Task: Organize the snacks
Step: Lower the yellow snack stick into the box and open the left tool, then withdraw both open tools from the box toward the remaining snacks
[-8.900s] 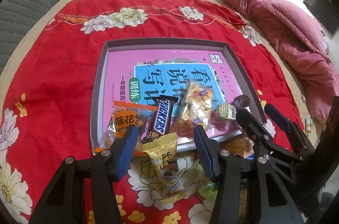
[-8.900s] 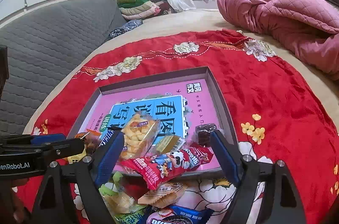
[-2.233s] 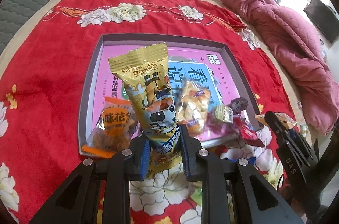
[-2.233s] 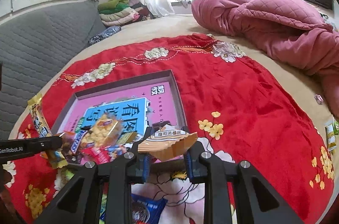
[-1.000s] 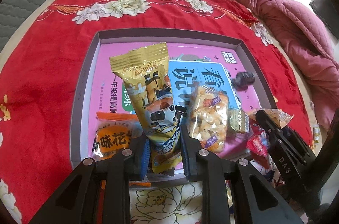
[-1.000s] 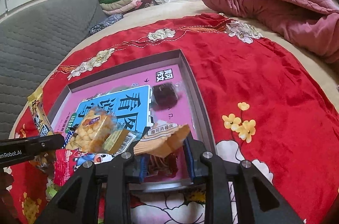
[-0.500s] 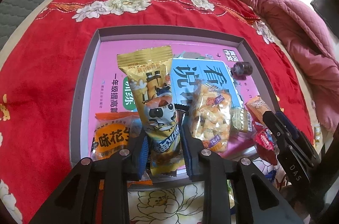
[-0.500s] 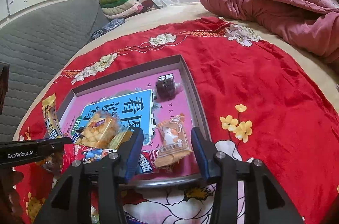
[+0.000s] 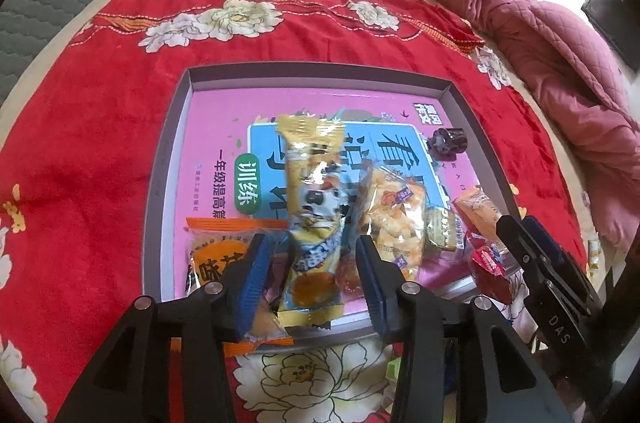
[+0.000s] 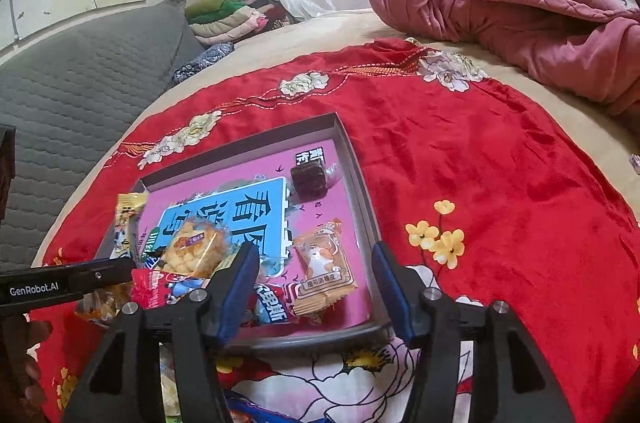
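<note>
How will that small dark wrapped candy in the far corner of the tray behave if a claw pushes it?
The dark candy looks small and blocky, so it probably slides rather than rolls. Its clear twisted wrapper looks slick, so it may skid toward the tray wall. It likely weighs little.

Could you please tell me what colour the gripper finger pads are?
The finger pads are blue, clearest in the right wrist view.

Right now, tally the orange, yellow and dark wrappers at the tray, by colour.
Orange: 2, left packet and cat packet
Yellow: 1, yellow packet
Dark: 1, dark candy
Total: 4
</note>
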The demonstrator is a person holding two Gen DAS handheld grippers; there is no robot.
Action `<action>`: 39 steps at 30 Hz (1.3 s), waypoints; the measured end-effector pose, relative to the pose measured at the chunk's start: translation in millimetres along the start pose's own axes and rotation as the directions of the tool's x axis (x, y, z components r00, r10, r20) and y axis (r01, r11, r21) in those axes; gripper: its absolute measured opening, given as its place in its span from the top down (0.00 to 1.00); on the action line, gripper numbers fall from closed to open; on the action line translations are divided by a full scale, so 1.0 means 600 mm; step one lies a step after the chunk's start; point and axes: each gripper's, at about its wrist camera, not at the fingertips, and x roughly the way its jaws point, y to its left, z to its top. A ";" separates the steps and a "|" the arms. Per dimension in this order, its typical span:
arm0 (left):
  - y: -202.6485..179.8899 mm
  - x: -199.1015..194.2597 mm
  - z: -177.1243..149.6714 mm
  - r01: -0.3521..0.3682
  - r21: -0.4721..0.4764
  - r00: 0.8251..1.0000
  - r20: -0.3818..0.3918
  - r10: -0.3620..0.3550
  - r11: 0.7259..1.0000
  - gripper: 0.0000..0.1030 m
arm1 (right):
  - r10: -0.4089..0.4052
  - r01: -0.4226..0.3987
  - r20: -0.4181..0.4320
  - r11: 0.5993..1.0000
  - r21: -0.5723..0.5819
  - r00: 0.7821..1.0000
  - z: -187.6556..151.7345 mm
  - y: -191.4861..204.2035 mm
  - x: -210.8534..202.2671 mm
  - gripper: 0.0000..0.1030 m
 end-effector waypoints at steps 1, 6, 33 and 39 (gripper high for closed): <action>0.000 -0.002 0.000 -0.002 0.000 1.000 0.003 0.002 1.000 0.55 | 0.001 -0.001 0.002 1.000 0.001 1.000 0.001 0.000 -0.001 0.42; -0.001 -0.009 -0.001 -0.002 0.001 1.000 0.009 0.002 1.000 0.53 | 0.001 -0.001 0.010 1.000 0.004 1.000 0.002 -0.002 -0.007 0.40; -0.016 -0.063 -0.013 0.046 0.007 0.997 0.064 -0.047 0.999 0.30 | 0.010 -0.011 0.045 1.000 0.004 0.999 0.004 -0.001 -0.040 0.19; -0.022 -0.080 -0.018 0.029 0.024 0.996 0.081 -0.031 0.999 0.30 | 0.006 -0.006 0.049 1.000 -0.006 0.999 0.004 0.003 -0.051 0.18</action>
